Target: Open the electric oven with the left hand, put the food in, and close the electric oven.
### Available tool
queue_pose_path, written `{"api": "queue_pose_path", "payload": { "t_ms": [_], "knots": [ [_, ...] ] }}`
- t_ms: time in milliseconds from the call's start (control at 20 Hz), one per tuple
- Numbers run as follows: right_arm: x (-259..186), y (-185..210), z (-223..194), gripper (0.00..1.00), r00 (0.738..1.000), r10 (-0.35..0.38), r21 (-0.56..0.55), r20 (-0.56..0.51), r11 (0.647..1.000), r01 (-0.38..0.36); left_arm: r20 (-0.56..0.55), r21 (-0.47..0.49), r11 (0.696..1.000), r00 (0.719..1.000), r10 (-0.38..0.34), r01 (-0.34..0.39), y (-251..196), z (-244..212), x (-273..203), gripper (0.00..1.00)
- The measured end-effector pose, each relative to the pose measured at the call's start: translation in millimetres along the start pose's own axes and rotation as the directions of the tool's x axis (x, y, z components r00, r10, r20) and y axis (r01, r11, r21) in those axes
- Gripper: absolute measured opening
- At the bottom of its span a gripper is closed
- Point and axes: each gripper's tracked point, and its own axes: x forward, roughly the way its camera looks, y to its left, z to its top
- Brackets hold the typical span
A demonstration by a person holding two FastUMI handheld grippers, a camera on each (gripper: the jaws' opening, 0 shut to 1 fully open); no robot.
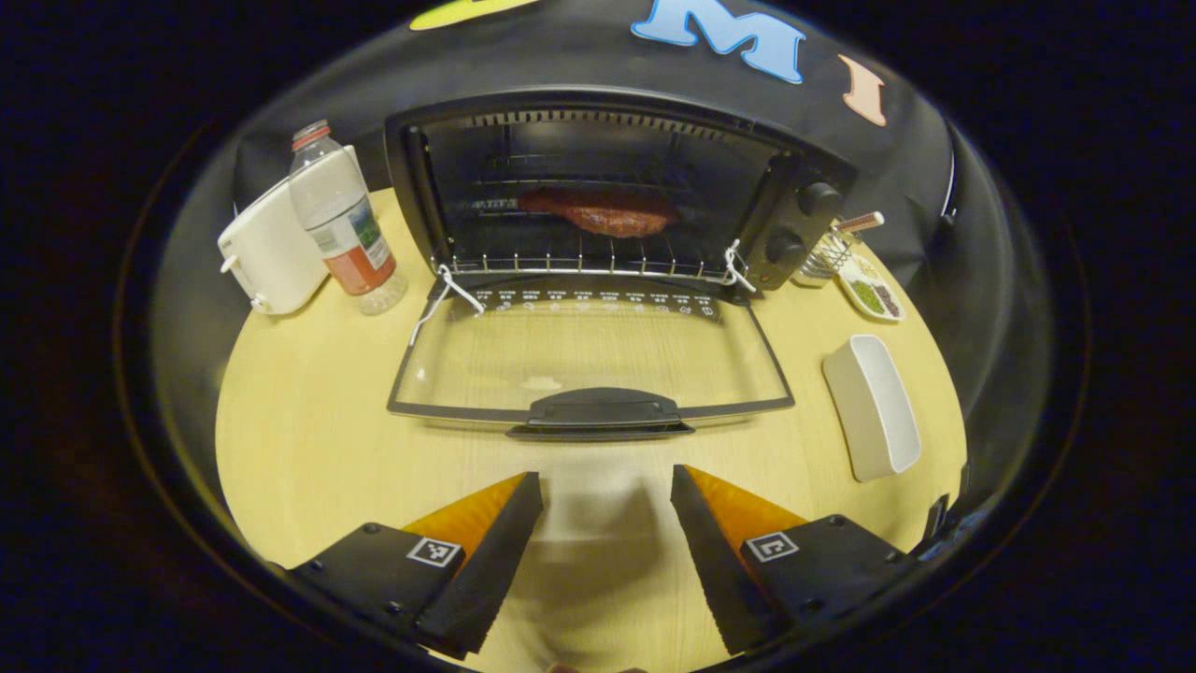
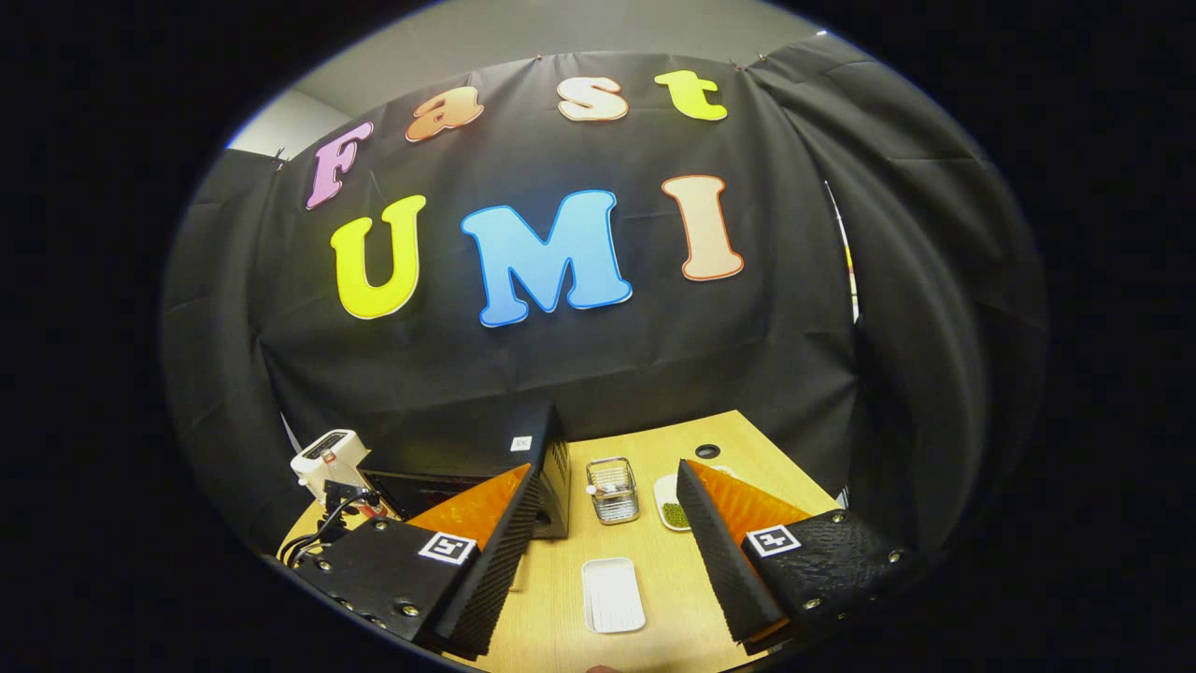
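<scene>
The left tongs (image 1: 605, 523) hovered low over the worktop (image 1: 308, 439), spread wide and empty, pointing at the oven (image 1: 617, 187) at 12 o'clock. Its glass door (image 1: 589, 350) lay folded down, the food (image 1: 603, 213) on the rack inside. A bottle (image 1: 341, 224) stood at 10 o'clock, a white tray (image 1: 874, 407) at 3. The right tongs (image 2: 607, 533) gaped empty, held higher above the worktop.
</scene>
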Motion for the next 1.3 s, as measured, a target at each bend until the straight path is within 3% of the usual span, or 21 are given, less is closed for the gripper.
{"api": "queue_pose_path", "payload": {
  "t_ms": [200,250,400,450,650,800,850,900,950,1000,1300],
  "knots": [
    [-4,-10,0,0.9,0.999,-0.038,0.005,0.006,0.999,0.038,-0.046,0.004,1.0,0.999,-0.006,0.006,-2,-2,17,0.94],
    [-5,-12,0,0.9,0.999,-0.047,0.006,0.005,0.999,0.047,-0.053,-0.001,1.0,0.999,-0.008,0.008,-2,-2,20,0.99],
    [-6,-19,-3,0.9,0.997,-0.073,0.013,-0.005,0.997,0.073,-0.064,-0.012,1.0,0.998,-0.01,0.009,-1,3,27,0.95],
    [-6,-19,-3,0.9,0.997,-0.075,0.014,-0.007,0.997,0.075,-0.063,-0.01,1.0,0.998,-0.008,0.007,0,5,30,0.99],
    [-7,-19,-4,0.9,0.997,-0.074,0.008,-0.008,0.997,0.074,-0.081,0.03,1.0,0.997,-0.003,0.006,-1,6,34,0.95],
    [-5,-16,-7,0.9,0.998,-0.067,0.01,-0.014,0.998,0.068,-0.088,0.037,0.999,0.996,0.001,0.002,-1,6,36,0.98],
    [-6,-14,-7,0.9,0.998,-0.065,0.012,-0.016,0.998,0.065,-0.088,0.037,0.999,0.996,0.001,0.003,-1,6,36,0.91],
    [-6,-13,-7,0.9,0.998,-0.062,0.015,-0.016,0.998,0.062,-0.092,0.034,0.999,0.996,-0.001,0.004,-1,6,36,0.98],
    [-7,-12,-6,0.9,0.998,-0.059,0.015,-0.017,0.998,0.059,-0.093,0.031,1.0,0.996,-0.001,0.004,-1,7,35,0.94],
    [-7,-12,-7,0.9,0.998,-0.056,0.012,-0.017,0.998,0.057,-0.095,0.032,0.999,0.996,0.0,0.003,-1,7,34,0.98],
    [-10,-17,-7,0.9,0.998,-0.057,0.01,-0.015,0.998,0.057,-0.042,0.019,1.0,0.999,-0.012,0.013,-4,16,11,0.94]
  ]
}}
